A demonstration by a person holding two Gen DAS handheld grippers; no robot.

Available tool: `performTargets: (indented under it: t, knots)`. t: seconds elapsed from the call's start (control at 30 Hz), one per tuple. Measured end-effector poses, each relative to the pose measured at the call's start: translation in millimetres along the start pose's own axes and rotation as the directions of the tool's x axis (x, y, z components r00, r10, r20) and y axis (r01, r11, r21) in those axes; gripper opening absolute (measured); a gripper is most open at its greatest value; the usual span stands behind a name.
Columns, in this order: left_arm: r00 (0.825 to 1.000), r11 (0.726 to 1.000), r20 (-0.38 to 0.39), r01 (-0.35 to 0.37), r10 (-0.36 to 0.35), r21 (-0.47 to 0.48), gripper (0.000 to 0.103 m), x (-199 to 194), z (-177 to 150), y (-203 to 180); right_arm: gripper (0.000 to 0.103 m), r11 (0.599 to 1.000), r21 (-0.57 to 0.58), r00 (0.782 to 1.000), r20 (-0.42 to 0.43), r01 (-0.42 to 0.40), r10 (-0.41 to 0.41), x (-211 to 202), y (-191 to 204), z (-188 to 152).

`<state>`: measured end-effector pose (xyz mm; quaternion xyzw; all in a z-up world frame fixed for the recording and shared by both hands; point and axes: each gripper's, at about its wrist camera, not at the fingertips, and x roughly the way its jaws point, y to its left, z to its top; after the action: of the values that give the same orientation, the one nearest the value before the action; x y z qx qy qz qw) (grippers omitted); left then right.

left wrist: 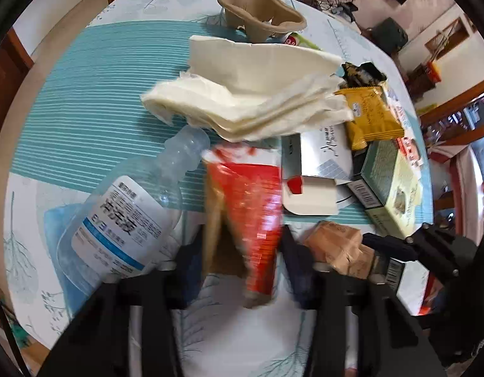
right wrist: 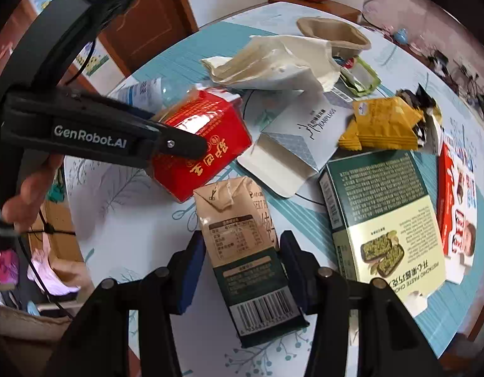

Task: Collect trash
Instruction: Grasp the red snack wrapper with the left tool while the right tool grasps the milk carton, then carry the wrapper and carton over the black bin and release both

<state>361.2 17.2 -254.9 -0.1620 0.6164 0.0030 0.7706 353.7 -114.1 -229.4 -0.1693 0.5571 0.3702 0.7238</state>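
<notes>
The left hand-held gripper is clamped on a red carton, its fingers pressing both sides; in the right wrist view the same carton is tilted, one black finger across its face, though whether it clears the counter cannot be told. The right hand-held gripper straddles a tan and dark green drink carton lying flat, the blue pads touching or almost touching its sides, so a firm grip cannot be confirmed. Just left of the red carton lies a clear plastic bottle with a blue and white label. Behind it sits a heap of crumpled white paper napkins, and beyond that a brown pulp cup holder. A white opened box lies in the middle, a yellow snack wrapper to its right, and a green pistachio pastry box just beside the drink carton.
</notes>
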Motion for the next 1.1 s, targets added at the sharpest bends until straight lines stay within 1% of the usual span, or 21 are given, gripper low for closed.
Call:
performTargets:
  t: [0.07,0.13,0.2,0.23,0.4,0.5,0.57,0.63,0.77,0.9,1.03,1.1]
  knots:
    - [1.0,1.0,0.018,-0.001,0.001,-0.006,0.031,-3,-3,-1,0.047,0.999,0.035,1.0,0.003,-0.016,0.016,-2,-5,-2]
    - [1.0,1.0,0.031,-0.006,0.006,-0.012,0.03,-6,-7,-2,0.046,0.997,0.068,1.0,0.004,-0.027,0.027,-4,-8,-5]
    - [0.999,1.0,0.037,-0.012,0.012,-0.015,0.029,-8,-11,-3,0.042,0.996,0.088,1.0,0.011,-0.029,0.028,-7,-11,-9]
    - [0.999,1.0,0.037,-0.017,0.018,-0.017,0.029,-9,-14,-4,0.039,0.994,0.102,0.999,0.02,-0.041,0.039,-10,-12,-10]
    - [0.998,0.999,0.058,-0.006,0.008,-0.032,0.028,-26,-36,-6,0.038,0.978,0.193,0.996,0.044,-0.079,0.072,-20,-15,-22]
    - [0.997,0.999,0.071,-0.002,0.004,-0.036,0.028,-42,-49,-9,0.038,0.962,0.25,0.993,0.065,-0.109,0.095,-28,-15,-31]
    - [0.996,1.0,0.088,0.013,-0.01,-0.027,0.028,-58,-59,-11,0.038,0.952,0.281,0.991,0.096,-0.119,0.096,-39,-11,-36]
    - [0.995,1.0,0.095,0.026,-0.026,-0.005,0.028,-74,-70,-11,0.038,0.94,0.312,0.985,0.14,-0.138,0.098,-52,-4,-42]
    - [0.992,0.997,0.119,0.044,-0.051,0.059,0.028,-111,-90,-11,0.038,0.914,0.372,0.976,0.194,-0.163,0.095,-74,10,-54]
    - [0.983,0.989,0.149,0.088,-0.106,0.123,0.028,-147,-109,-3,0.038,0.904,0.405,0.97,0.241,-0.136,0.038,-99,35,-62]
    - [0.98,0.972,0.145,0.102,-0.134,0.212,0.028,-176,-129,9,0.038,0.865,0.484,0.956,0.294,-0.13,-0.021,-122,69,-78]
    - [0.979,0.963,0.151,0.095,-0.136,0.251,0.028,-186,-136,13,0.038,0.845,0.517,0.948,0.315,-0.136,-0.04,-129,84,-84]
